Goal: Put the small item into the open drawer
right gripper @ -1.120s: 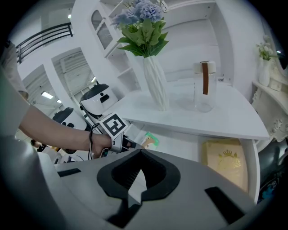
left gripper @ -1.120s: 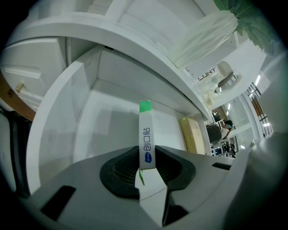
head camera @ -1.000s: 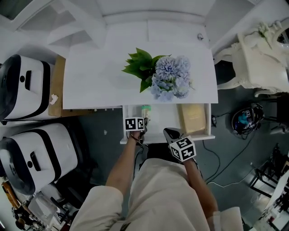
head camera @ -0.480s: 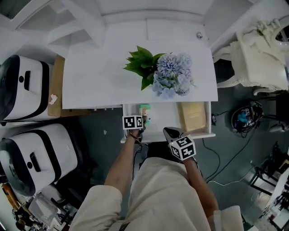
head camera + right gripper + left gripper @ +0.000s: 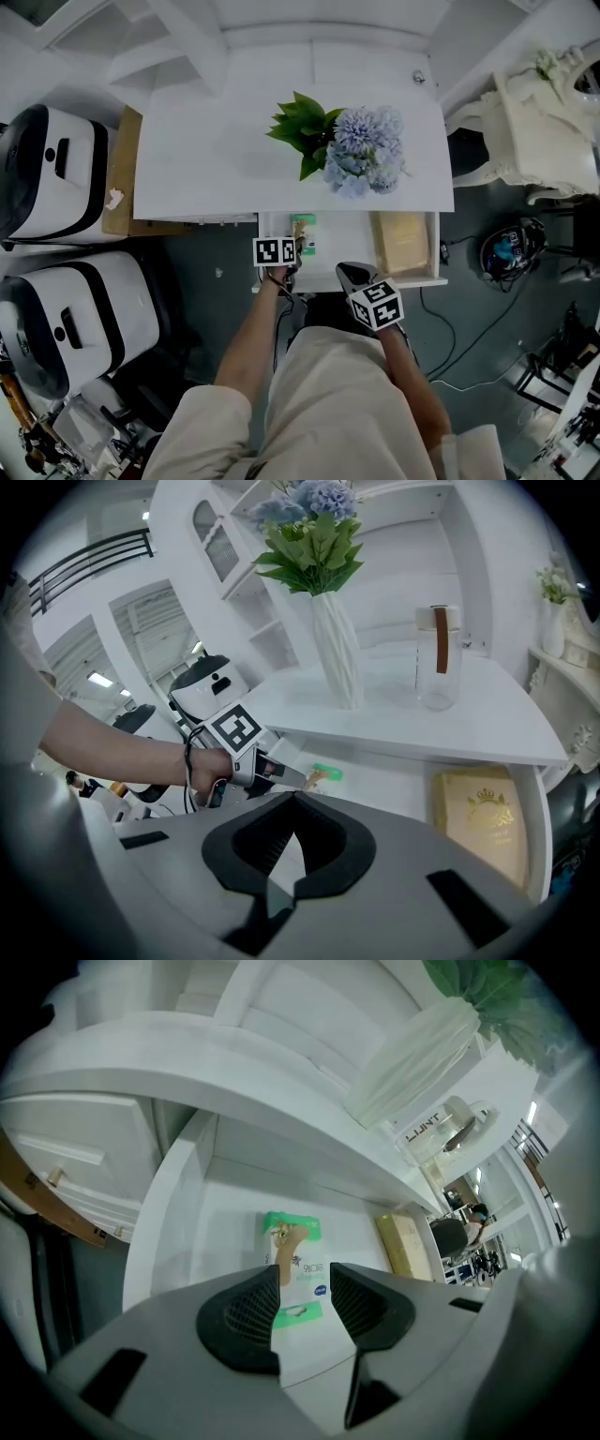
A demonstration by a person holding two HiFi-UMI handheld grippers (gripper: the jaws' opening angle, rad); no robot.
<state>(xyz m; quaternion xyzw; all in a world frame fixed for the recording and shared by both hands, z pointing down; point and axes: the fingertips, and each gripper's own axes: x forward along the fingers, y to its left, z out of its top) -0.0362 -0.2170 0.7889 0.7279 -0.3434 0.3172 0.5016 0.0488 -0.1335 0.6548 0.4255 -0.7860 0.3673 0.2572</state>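
L gripper (image 5: pixel 302 1288): my L one sits at the drawer's front-left corner. Jaws are wide apart. The pads (image 5: pixel 249 1314) press on nothing.
Packet (image 5: pixel 298 1255): small, green & white. It lies inside the drawer, on the L side. I see it thru the gap btwn the L jaws. I think it lies flat on the drawer floor, free of the pads, but the bent view makes that hard to be sure of.
Drawer (image 5: pixel 345 242): white, pulled open under the table's front edge.
Box (image 5: pixel 400 244): tan w/ gold print, flat in the drawer's R end, well apart from the packet.
R gripper (image 5: pixel 295 795): my R one is just in front of the drawer, near its middle. Jaw tips are together, nothing btwn them.
L hand (image 5: pixel 202 771): wraps the L gripper's handle, just below its marker cube.
Table (image 5: pixel 206 159): white top, right above the drawer.
Flowers (image 5: pixel 361 155): blue blooms & green leaves in a white vase (image 5: pixel 337 658), upright on the table.
Jar (image 5: pixel 438 658): clear, upright on the table, R of the vase, near it but not touching.
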